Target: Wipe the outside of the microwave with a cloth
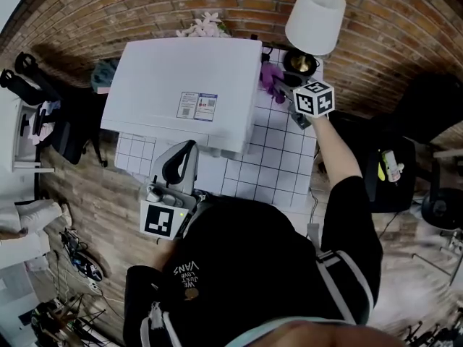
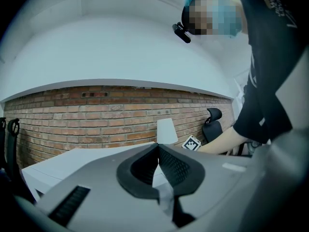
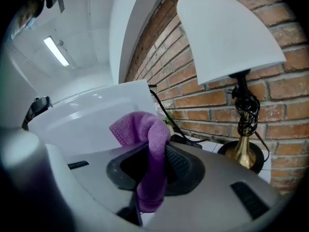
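Firmly pinched in right gripper [image 3: 157, 143] fingers, purple cloth [image 3: 139, 127] by microwave [image 1: 181, 71] — perhaps touching, left gripper [image 2: 157, 150] fingers pressed together.

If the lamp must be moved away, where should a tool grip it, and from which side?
Probably its thin black stem below the shade, coming from the side away from the brick wall; shade and brass base look too wide.
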A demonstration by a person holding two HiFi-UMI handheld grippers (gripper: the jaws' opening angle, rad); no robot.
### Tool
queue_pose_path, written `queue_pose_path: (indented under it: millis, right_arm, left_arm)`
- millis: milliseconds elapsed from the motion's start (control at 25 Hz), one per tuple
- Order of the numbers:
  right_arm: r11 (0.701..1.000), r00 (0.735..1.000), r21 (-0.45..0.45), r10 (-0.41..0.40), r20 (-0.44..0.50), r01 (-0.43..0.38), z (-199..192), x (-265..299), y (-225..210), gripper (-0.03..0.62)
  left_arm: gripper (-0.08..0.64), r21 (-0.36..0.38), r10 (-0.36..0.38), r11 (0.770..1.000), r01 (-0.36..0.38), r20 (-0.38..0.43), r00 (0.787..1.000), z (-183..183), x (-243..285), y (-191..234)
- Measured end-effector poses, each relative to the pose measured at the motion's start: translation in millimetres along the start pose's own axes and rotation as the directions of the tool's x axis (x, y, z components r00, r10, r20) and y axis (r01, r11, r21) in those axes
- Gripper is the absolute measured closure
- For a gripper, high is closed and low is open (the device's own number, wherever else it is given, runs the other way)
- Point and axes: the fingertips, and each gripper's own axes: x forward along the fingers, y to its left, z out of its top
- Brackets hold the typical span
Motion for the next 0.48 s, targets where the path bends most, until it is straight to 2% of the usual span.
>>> queue_pose_path:
  millis: [200,480]
  right_arm:
    - [0.998,0.999,0.034,-0.053,0.006,0.053,3,6,-11,0.531]
    - [0.998,0.998,0.029,-0.057,0.019,0.056,1,-6,-4,0.531]
  left_arm:
    - [0.551,-0.002,0.012,1.000,-0.012,-0.002,1.000,-2,-4,3]
    - [0.551,-0.005,0.006,1.000,-0.006,0.006,1.000,-1,-8,1]
